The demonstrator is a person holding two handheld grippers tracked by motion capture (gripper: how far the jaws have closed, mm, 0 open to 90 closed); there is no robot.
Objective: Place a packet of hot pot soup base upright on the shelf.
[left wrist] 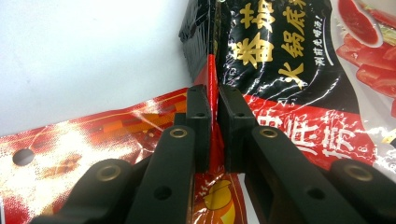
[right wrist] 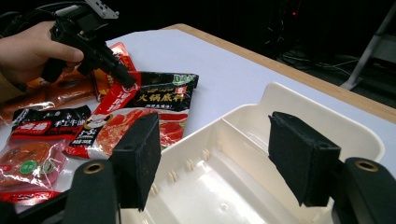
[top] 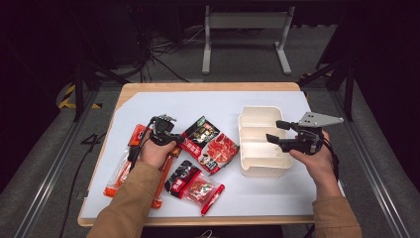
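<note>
A black-and-red hotpot soup packet (top: 208,144) lies on the white mat left of centre. My left gripper (top: 176,139) reaches down to its left edge. In the left gripper view the jaws of my left gripper (left wrist: 212,100) are shut on a raised fold of that packet (left wrist: 275,60). The right gripper view shows the left gripper (right wrist: 126,79) at the packet's corner (right wrist: 159,95). My right gripper (top: 273,131) hovers open over the white divided tray (top: 257,115), with nothing between its pads (right wrist: 137,158).
A long orange-red packet (top: 124,168) lies under the left hand, and its end shows in the left gripper view (left wrist: 70,144). A small black-and-red packet (top: 183,176) and a clear one with red contents (top: 203,191) lie nearer the front edge. The tray's rim (right wrist: 322,112) stands near the table's right side.
</note>
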